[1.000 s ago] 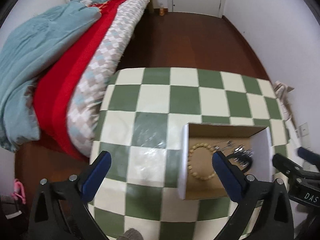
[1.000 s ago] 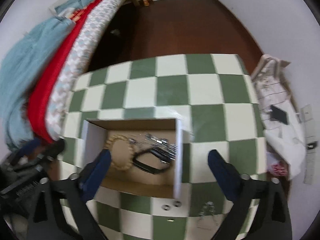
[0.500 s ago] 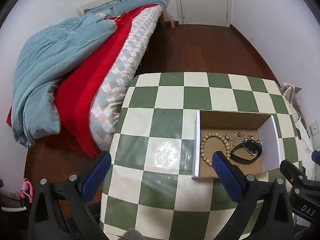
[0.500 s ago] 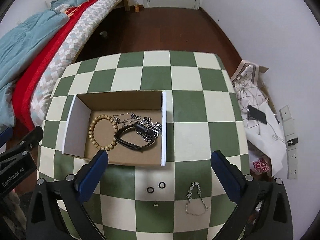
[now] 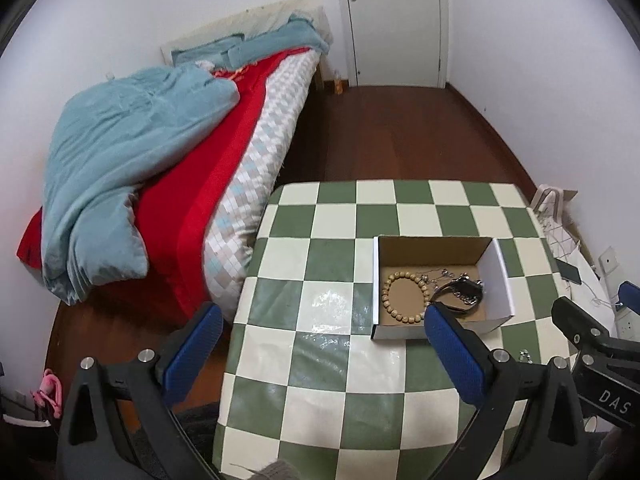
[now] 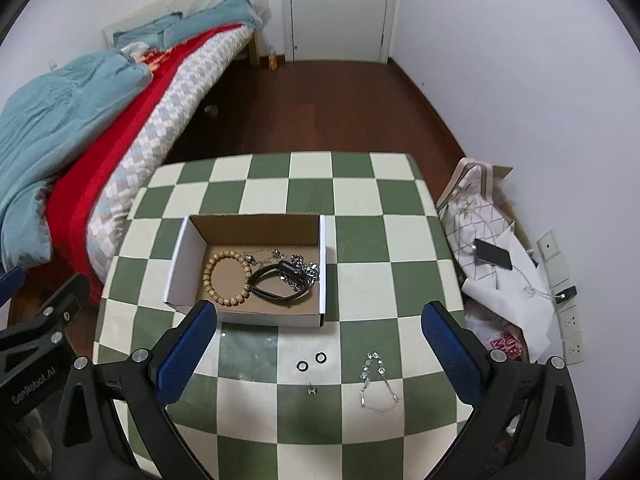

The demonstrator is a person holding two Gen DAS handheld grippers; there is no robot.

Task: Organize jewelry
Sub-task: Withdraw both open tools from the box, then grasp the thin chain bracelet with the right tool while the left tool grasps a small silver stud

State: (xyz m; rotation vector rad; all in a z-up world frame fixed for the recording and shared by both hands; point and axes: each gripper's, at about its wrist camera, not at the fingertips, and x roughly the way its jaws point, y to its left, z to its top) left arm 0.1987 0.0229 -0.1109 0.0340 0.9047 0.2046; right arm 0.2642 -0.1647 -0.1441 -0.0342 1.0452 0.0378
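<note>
An open cardboard box (image 6: 182, 258) stands on the green and white checked table (image 6: 360, 240). In it lie a wooden bead bracelet (image 6: 226, 278), a black band (image 6: 276, 284) and silver chains (image 6: 300, 266). In front of the box lie two small black rings (image 6: 311, 362), a tiny stud (image 6: 311, 390) and a silver chain bracelet (image 6: 376, 380). My right gripper (image 6: 316, 354) is open and empty above these loose pieces. My left gripper (image 5: 320, 354) is open and empty, left of the box (image 5: 496, 276).
A bed (image 5: 168, 168) with blue and red covers runs along the table's left side. A bag, papers and a phone (image 6: 492, 256) lie on the floor at the right by wall sockets. A white door (image 5: 396, 20) is at the back.
Both grippers have pulled up and back from the box, so more of the table and room shows. The jewelry in the box has not moved.
</note>
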